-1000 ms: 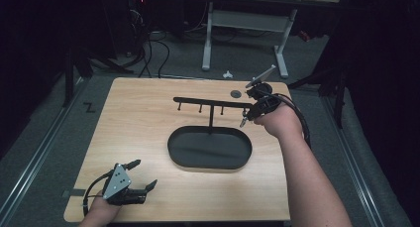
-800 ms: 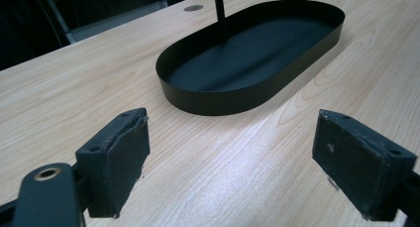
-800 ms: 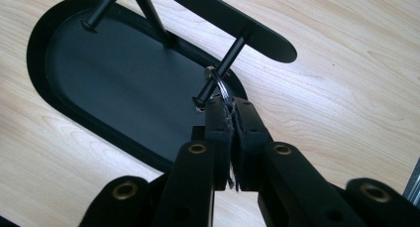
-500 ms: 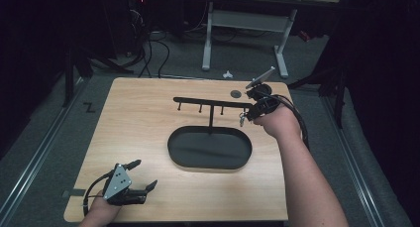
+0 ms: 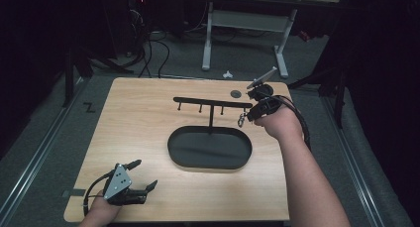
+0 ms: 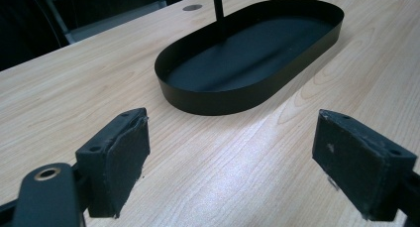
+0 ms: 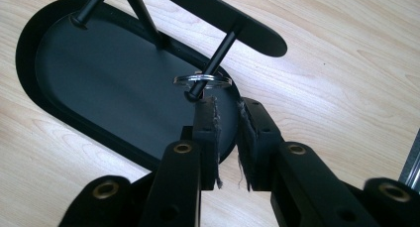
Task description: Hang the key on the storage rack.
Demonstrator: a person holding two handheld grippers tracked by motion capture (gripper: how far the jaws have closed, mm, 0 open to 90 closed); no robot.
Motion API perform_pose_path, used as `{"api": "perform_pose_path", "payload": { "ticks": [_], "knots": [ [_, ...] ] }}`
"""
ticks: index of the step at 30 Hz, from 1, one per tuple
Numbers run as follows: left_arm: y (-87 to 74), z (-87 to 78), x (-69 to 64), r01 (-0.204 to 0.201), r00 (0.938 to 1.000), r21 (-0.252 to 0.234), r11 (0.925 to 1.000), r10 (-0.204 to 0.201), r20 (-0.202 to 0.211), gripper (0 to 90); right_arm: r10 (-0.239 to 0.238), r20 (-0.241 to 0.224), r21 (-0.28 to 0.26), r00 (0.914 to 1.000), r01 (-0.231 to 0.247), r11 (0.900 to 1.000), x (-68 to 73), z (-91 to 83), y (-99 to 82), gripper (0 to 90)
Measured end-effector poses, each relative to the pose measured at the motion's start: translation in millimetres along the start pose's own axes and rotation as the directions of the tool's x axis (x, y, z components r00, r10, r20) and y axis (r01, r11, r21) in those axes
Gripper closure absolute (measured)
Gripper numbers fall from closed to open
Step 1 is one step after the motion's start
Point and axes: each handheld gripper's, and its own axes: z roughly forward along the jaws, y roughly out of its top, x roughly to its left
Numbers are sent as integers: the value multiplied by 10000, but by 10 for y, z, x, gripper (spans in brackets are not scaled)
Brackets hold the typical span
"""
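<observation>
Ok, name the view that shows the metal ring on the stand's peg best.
The right gripper view: the ring sits large and sharp around the stand's end peg, just beyond the right gripper. In the high view it is a tiny glint.

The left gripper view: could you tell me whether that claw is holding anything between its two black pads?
No, the left claw is wide open, and bare light wooden tabletop lies between its black pads.
</observation>
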Motion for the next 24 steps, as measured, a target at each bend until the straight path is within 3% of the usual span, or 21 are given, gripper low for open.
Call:
{"api": "perform_pose_path", "payload": {
  "ticks": [14,24],
  "knots": [
    [5,-1,-4,-38,10000,19,10000,38,22,151,-64,-124,31,9999,65,10000,30,22,-62,768],
    [5,3,-9,-57,10000,51,10000,57,34,151,72,-172,176,9998,-69,9998,26,155,-172,721]
  ]
}}
